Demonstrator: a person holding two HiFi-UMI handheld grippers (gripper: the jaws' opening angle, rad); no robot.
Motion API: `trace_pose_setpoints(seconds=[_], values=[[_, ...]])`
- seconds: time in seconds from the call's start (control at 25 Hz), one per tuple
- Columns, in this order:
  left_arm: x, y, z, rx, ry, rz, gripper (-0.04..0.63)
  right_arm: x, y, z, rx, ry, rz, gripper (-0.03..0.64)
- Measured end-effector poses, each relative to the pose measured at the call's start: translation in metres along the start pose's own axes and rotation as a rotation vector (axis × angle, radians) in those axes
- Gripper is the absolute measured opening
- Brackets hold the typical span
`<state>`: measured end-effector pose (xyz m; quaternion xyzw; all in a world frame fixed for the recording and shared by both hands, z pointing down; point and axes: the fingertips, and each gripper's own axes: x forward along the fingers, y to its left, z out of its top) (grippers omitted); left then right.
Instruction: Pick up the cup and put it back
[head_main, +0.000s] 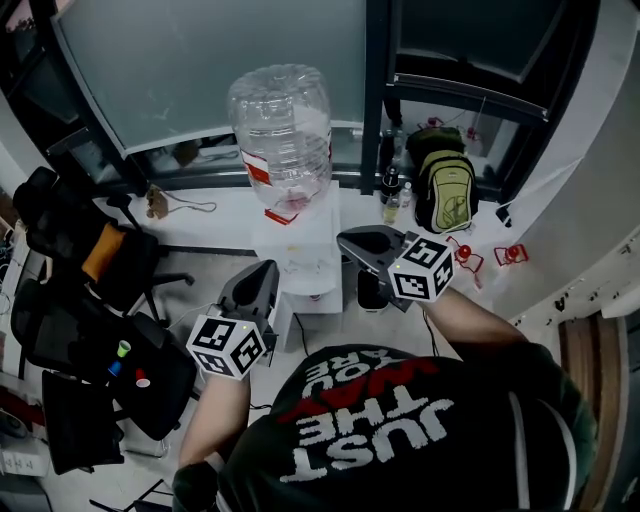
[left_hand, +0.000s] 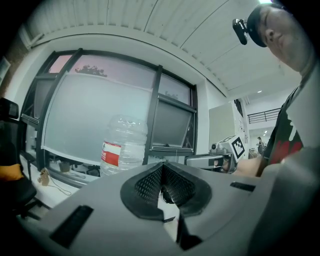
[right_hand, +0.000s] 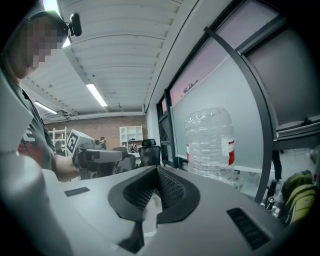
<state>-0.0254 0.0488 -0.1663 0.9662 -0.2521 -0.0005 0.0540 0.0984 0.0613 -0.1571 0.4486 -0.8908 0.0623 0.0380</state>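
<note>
**Two shut grippers held up at a water dispenser; cup not clearly in view**

No view shows the cup for sure. Head view only: a dark object (head_main: 370, 292) sits just right of the white water dispenser (head_main: 300, 255), partly under the right gripper (head_main: 350, 242). It's too hidden to tell what it is.

The head view alone shows the floor, w/ the dispenser body, a green backpack (head_main: 445, 190) by the window & black office chairs (head_main: 90, 260) at left. The gripper views point upward & miss all that. They show ceiling, window frames & the clear upturned bottle (left_hand: 122, 145) (right_hand: 210, 142) on top of the dispenser. Each also catches the other gripper across the way.

Hard to make out: a small dark round shape is seen thru the gap below the left pads in the left gripper view. It can't be identified.

Jaws: the left gripper (left_hand: 162, 172) has its ribbed pads closed together, nothing btwn them. The right gripper (right_hand: 156, 177) looks the same, pads meeting & holding nothing. In the head view the left gripper (head_main: 262, 275) is near the dispenser's left side & the right one is at its right. Neither touches the bottle (head_main: 282, 135).
</note>
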Motion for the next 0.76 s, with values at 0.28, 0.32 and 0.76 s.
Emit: trace_pose_setpoints(seconds=[0.28,0.32,0.76], values=[[-0.0008,-0.0031,-0.0050,-0.014,0.007,-0.008,0.008,-0.0013,0.0038,-0.0016,-0.011,0.002,0.010,0.032],[-0.0018,-0.0024,-0.0057,-0.017,0.006,-0.006,0.008,-0.0005,0.0049,-0.0024,-0.012,0.002,0.012,0.032],[-0.0051,0.0049,-0.0080,-0.034,0.002,0.007,0.008,0.0073,0.0094,-0.0050,-0.012,0.005,0.035,0.032]])
